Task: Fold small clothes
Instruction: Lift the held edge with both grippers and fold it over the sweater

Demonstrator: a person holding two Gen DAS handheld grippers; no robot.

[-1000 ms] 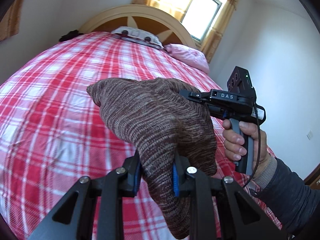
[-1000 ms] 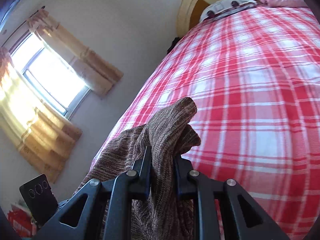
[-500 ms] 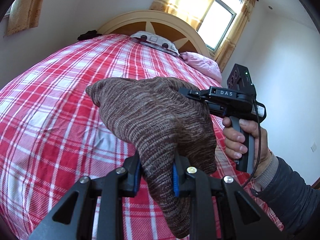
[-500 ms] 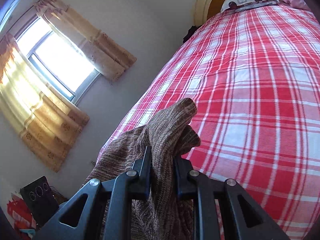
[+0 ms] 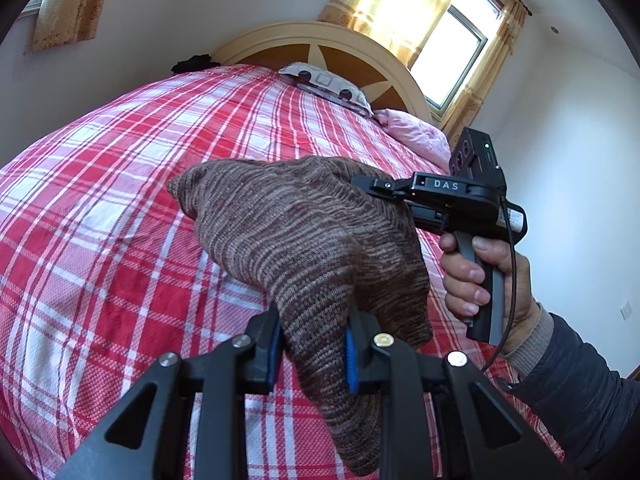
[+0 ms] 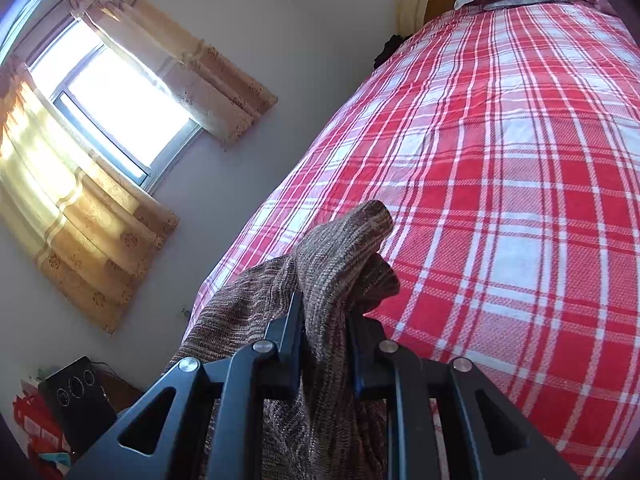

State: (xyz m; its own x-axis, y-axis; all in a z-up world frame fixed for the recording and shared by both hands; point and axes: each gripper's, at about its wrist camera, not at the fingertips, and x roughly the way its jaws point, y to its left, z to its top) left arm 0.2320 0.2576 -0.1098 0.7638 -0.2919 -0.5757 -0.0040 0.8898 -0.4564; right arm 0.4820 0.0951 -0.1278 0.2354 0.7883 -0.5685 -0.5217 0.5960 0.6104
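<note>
Left wrist view: the left claw [image 5: 310, 350] stays clenched on a brown knit garment [image 5: 304, 236], held above the red plaid bed [image 5: 100, 240]; the right claw [image 5: 366, 184] grips its far edge. The headboard [image 5: 320, 40] now sits lower in frame.

Right wrist view: the right claw [image 6: 324, 344] pinches bunched knit garment [image 6: 340, 248], now carried further over the bed [image 6: 520, 200], apparently ready to be laid flat.

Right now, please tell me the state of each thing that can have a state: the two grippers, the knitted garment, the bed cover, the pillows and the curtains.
left gripper: shut on the brown knit garment.
right gripper: shut on the same garment.
brown knit garment: held above the bed, bunched, not folded.
plaid bed cover: spread flat.
patterned pillow: lying at the headboard.
pink pillow: lying beside it, creased.
curtains: drawn apart, window uncovered.
</note>
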